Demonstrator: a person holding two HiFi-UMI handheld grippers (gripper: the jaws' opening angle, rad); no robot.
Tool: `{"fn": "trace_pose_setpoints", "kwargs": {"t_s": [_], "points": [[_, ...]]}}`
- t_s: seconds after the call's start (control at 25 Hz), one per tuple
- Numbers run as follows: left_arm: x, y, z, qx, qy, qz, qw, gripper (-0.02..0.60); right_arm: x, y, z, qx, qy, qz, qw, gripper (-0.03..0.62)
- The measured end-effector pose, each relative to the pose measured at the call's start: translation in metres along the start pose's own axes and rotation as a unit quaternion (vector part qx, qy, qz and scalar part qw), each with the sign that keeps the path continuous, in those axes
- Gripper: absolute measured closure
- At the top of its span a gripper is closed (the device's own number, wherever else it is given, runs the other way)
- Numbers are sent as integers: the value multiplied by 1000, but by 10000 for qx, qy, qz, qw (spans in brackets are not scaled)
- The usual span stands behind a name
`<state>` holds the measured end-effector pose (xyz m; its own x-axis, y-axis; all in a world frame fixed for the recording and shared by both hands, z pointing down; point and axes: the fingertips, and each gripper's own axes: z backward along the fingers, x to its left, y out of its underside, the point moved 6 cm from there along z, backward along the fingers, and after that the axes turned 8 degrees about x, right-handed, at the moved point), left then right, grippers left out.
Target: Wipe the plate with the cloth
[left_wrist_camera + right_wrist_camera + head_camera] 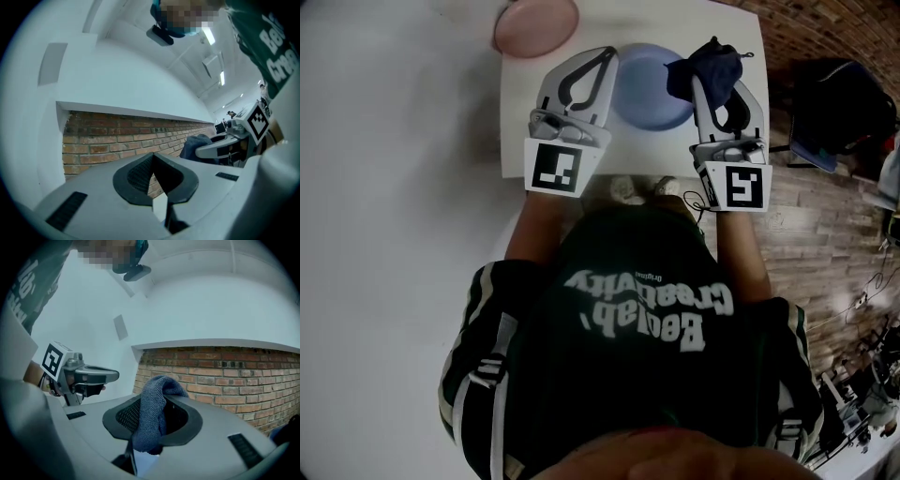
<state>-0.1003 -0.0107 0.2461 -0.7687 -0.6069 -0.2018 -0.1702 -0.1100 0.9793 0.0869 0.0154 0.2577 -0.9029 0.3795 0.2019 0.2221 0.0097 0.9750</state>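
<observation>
Since the left tool [152,174] is clamped shut on nothing, the round pale-blue plate [649,92] lies unheld on the white desk [514,117] between the 2 tools. When the right tool [712,66], gripping the dark blue terry cloth [151,408], rubs it, it may skid off.

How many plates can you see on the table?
2. A pink plate at the table's far left corner; a blue plate mid-table, between the left claw and the right claw holding the cloth. The person's body may hide more.
</observation>
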Motion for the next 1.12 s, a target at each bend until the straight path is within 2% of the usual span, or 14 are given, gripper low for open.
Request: {"fn": "trace_pose_setpoints", "kwargs": {"t_s": [0.44, 0.64, 1.12], "points": [[-4, 3, -6, 4, -23, 64, 10000, 581, -5, -4, 6, -367, 59, 26, 9993, 505], [-5, 0, -7, -23, -31, 94, 9999, 581, -4, -7, 7, -347, 110, 231, 9991, 511], [-5, -5, -5, -63, -8, 91, 9999, 581, 0, -17, 7, -499, 105, 242, 9984, 511]]}}
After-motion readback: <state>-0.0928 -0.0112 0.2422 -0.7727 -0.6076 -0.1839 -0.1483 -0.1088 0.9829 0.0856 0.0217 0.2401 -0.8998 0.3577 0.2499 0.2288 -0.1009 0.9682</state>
